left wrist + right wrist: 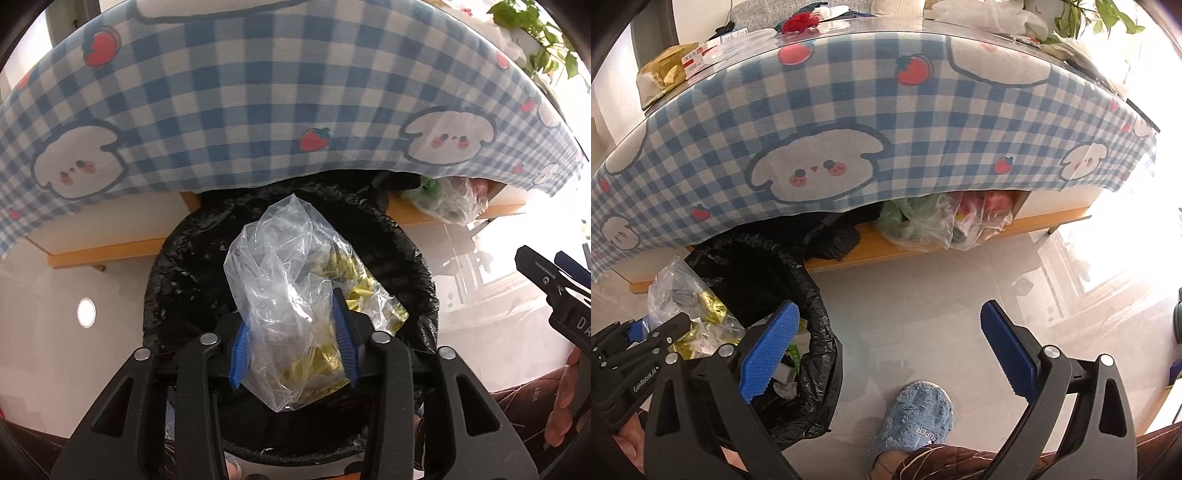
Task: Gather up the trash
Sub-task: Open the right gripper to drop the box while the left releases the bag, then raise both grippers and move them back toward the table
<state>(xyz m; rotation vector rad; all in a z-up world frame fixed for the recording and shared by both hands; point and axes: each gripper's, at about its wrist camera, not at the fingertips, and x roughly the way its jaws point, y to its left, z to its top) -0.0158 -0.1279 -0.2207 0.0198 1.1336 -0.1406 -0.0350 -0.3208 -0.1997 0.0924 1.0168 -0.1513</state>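
The left gripper (293, 341) holds a clear plastic bag (284, 280) of gold wrappers between its pads, above the black-lined trash bin (812, 295), which holds paper scraps. Right of the bin, the right gripper (886, 347) gapes wide and empty over the floor (923, 295).

A crumpled clear bag (280, 258) holding gold foil scraps (347, 273) hangs directly over the open bin (177, 266). The bin is lined with black plastic, stands on the floor, and already contains paper scraps (786, 373).
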